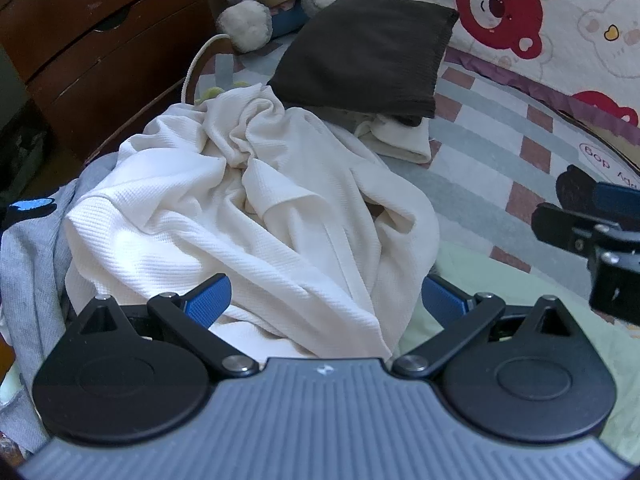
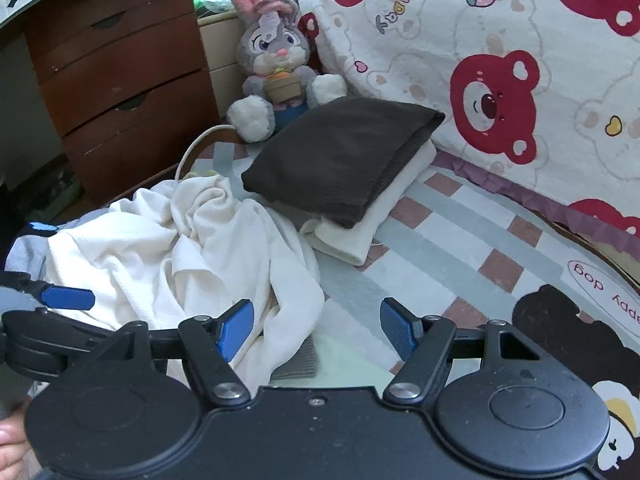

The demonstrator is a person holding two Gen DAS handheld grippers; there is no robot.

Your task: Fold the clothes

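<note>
A crumpled cream waffle-knit garment [image 1: 248,208] lies heaped on the bed with the checked pink-and-grey sheet [image 1: 492,168], directly ahead of the left gripper [image 1: 324,300]. Its jaws stand wide apart, and a lower fold of the cream cloth runs down between them without either blue pad pressing on it, so nothing is held. The right gripper [image 2: 318,328] is also spread open and empty; the near edge of the same garment hangs against its left pad, while bare sheet lies ahead of its right pad. From the left wrist view the right gripper shows at the right edge, well clear of the cloth.

Beyond the heap, further from both sets of jaws, sits a finished stack: a folded dark brown knit [image 2: 340,160] resting on a folded cream piece [image 2: 360,236]. A grey garment with a blue print [image 1: 32,248] spills out from under the heap to the left of the left jaws. A grey plush rabbit [image 2: 276,72] sits at the far end of the bed beside a brown wooden chest of drawers [image 2: 120,92].

The step in hand looks like the start of a new item: the cream garment is still bunched and no fold has been laid. The next move probably calls for each gripper to close on a separate edge or corner, then lift and pull apart to spread the cloth flat on the open sheet to the right. The tangled twist near the top of the heap may hide the seams, so finding true corners could take some searching.
</note>
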